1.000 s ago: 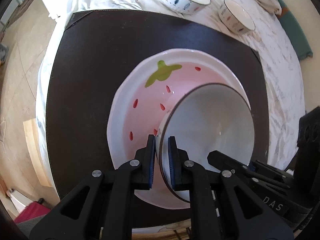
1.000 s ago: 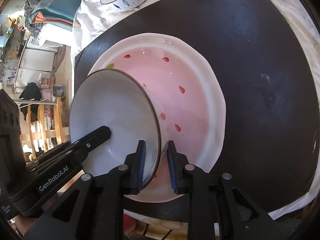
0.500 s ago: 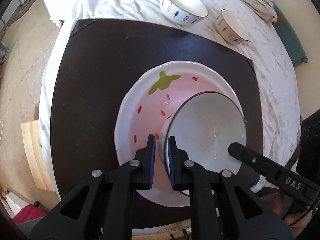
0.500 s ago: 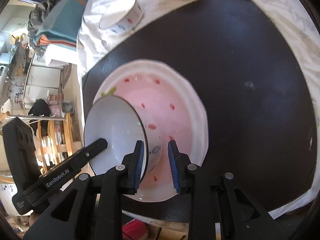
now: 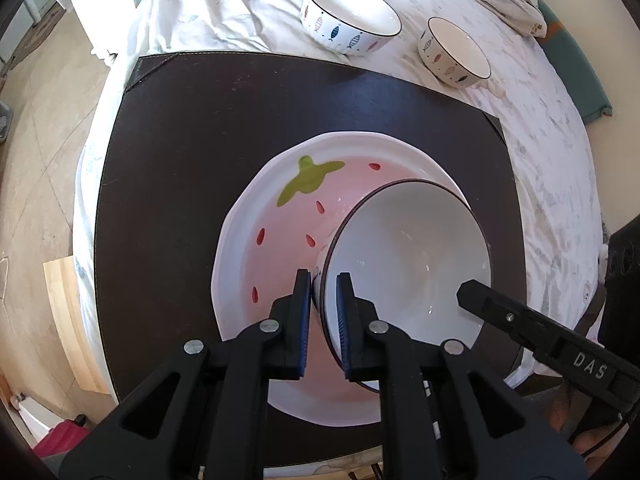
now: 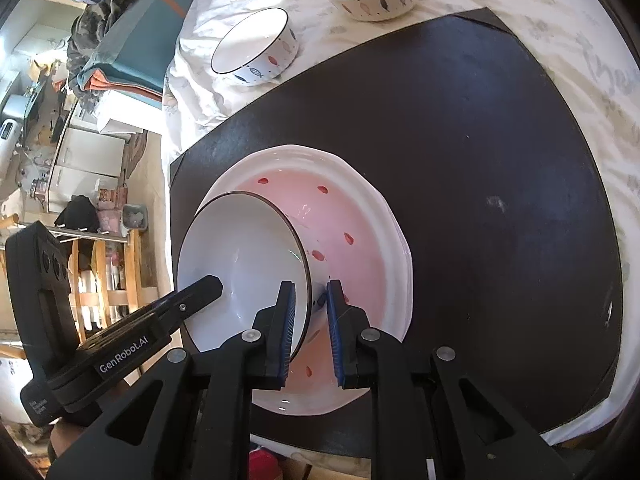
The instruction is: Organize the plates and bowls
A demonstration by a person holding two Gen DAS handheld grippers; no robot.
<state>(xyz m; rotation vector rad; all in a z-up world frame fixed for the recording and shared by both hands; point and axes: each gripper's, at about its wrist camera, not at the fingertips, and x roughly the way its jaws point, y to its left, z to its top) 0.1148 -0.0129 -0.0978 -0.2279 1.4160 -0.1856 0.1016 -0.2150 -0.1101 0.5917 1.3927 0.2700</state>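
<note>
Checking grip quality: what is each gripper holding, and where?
Both the left gripper and right gripper pinch the white dark-rimmed bowl by opposite rim sections, above the strawberry-patterned plate.

A dark brown mat [image 5: 192,152] lies on a rumpled white printed cloth [image 5: 240,4] that covers the surface. Folded teal fabric [image 6: 132,40] sits at the cloth's far edge. A wooden rack [image 6: 104,276] stands on the floor beside the surface.

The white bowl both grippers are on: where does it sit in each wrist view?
Left wrist: white bowl lower right of centre, tilted over the strawberry plate.
Right wrist: white bowl lower left of centre, over that plate.
Shared landmark: dark mat.
</note>
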